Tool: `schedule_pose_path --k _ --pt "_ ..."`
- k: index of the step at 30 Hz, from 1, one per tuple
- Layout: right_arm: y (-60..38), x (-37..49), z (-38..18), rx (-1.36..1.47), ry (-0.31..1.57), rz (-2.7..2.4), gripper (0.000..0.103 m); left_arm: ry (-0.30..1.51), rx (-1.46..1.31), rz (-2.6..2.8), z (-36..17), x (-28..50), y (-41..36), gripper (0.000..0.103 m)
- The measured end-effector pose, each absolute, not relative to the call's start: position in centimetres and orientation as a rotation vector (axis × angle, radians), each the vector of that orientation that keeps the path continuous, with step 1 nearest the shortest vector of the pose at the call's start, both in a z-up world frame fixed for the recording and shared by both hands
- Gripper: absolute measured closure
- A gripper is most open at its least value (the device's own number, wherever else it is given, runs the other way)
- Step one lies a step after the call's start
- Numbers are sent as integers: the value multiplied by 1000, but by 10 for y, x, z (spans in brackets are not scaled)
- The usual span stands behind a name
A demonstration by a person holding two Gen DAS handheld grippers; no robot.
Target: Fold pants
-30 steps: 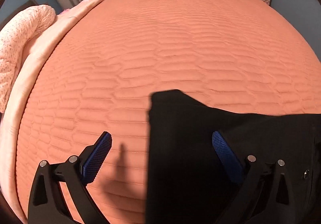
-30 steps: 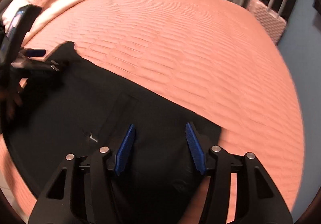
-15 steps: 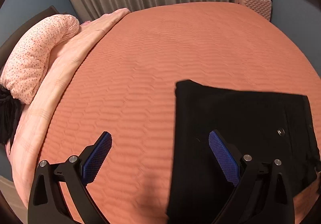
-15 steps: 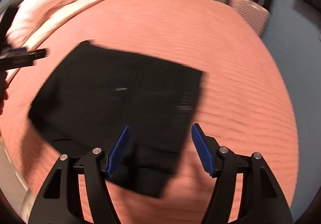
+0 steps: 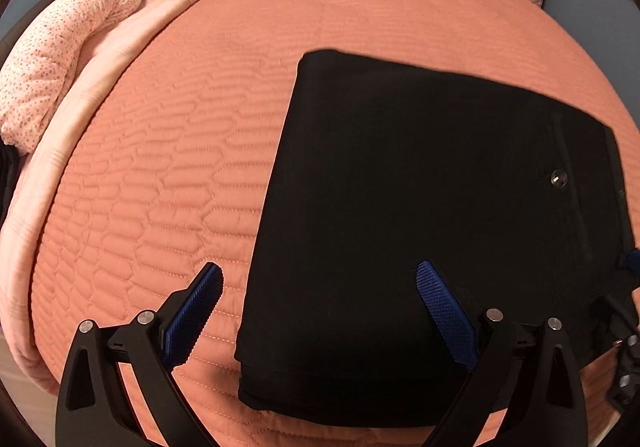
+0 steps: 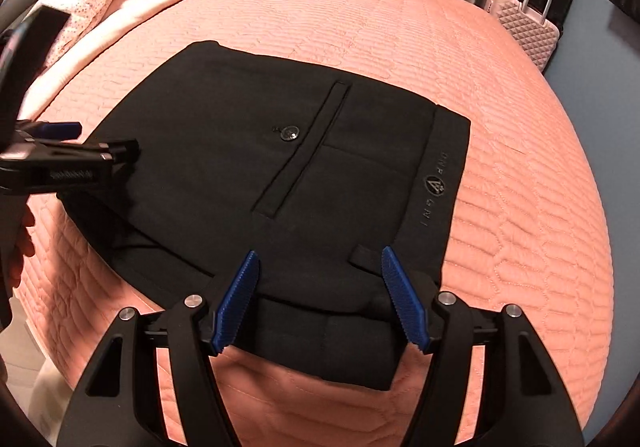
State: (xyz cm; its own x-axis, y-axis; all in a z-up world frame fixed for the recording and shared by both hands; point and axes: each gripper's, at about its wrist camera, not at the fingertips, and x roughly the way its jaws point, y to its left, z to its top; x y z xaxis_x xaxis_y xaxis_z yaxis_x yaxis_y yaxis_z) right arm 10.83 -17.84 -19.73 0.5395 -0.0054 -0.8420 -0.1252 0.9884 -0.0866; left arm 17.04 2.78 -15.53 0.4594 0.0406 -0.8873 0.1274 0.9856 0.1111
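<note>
Pants (image 6: 304, 183) lie folded flat on the bed (image 6: 520, 175), waistband at 3 o'clock. Left gripper (image 5: 316, 311) and right gripper (image 6: 320, 299) both spread, holding nothing. Fabric looks soft, limp, light; best pinched at the layered edge at 6 o'clock.

Pants (image 6: 304, 175): black matt woven cloth, smooth, one glossy button (image 6: 289, 133). Bedspread (image 5: 168, 151): salmon quilted cloth, stitched ridges. Pillow (image 5: 60, 55): speckled nubbly fabric. Gripper pads (image 6: 240, 301): blue knurled rubbery texture, black matt plastic arms. Suitcase (image 6: 524, 27): pink hard embossed shell.
</note>
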Motion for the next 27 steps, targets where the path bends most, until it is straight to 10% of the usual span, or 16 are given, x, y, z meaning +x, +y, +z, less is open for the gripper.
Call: schedule_pose_path --k 7,27 --pt "-231 78 -205 -45 1060 -12 27 1098 108 -38 -157 167 78 5" --pt "-252 79 -187 188 1040 -12 31 1075 -93 -122 -115 139 110 7"
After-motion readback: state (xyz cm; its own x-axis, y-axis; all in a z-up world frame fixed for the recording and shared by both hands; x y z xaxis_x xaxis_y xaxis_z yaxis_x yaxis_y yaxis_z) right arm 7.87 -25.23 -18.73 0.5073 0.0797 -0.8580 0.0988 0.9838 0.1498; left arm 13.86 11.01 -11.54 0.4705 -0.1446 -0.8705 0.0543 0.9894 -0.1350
